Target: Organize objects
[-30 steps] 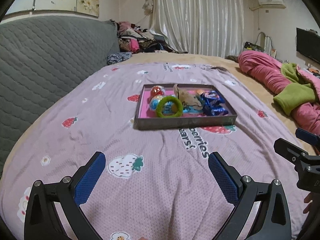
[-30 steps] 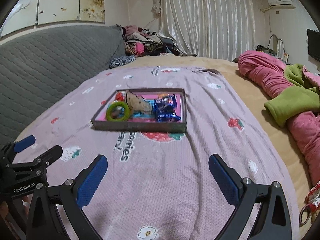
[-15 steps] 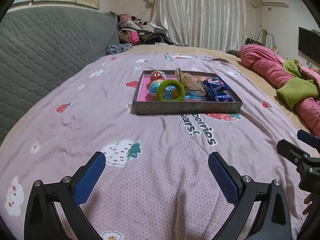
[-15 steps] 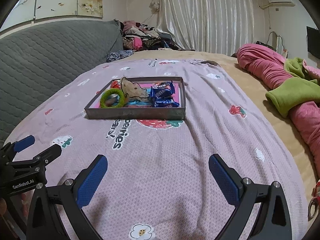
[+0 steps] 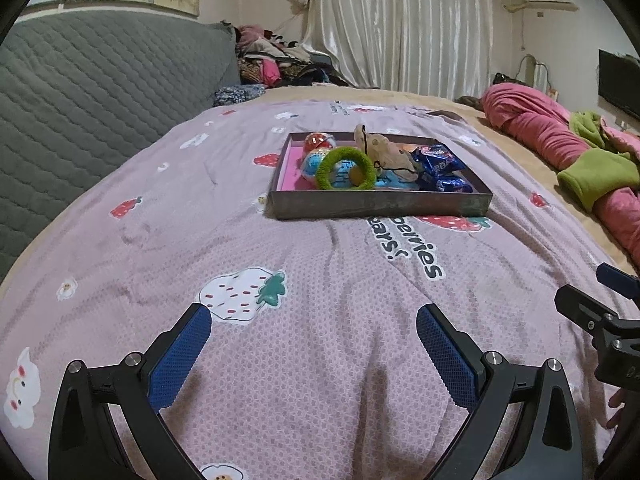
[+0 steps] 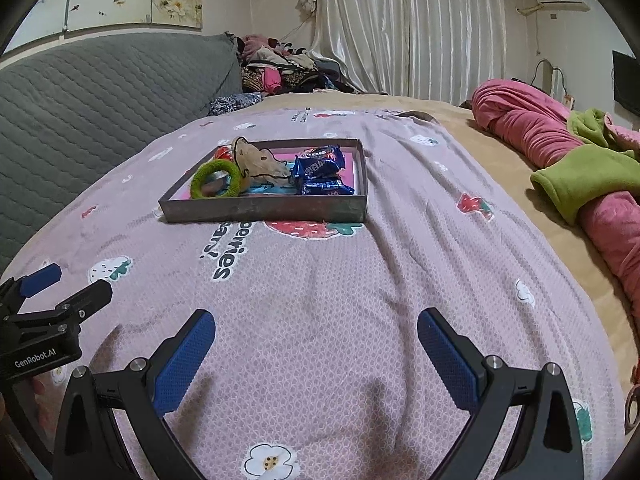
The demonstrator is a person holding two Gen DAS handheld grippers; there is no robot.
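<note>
A shallow grey box (image 5: 380, 204) (image 6: 264, 209) with a pink floor lies on the pink strawberry bedspread, ahead of both grippers. Inside it lean a fuzzy green ring (image 5: 346, 168) (image 6: 216, 179), a beige plush toy (image 5: 384, 152) (image 6: 260, 160), blue snack packets (image 5: 440, 166) (image 6: 320, 174) and a red and a blue round item (image 5: 318, 142). My left gripper (image 5: 314, 322) hangs open over bare bedspread, well short of the box. My right gripper (image 6: 316, 326) is open too, with nothing between its fingers. Each gripper shows at the edge of the other's view.
A grey quilted headboard (image 5: 92, 92) runs along the left. Rolled pink and green bedding (image 6: 568, 152) lies on the right side of the bed. Clothes are piled (image 6: 280, 68) at the far end before white curtains. Tape rolls (image 6: 632, 404) sit at the right edge.
Both grippers have dropped lower and come a little nearer the box, which looks larger in both views. Their jaws stayed open; the objects in the box have not moved.
</note>
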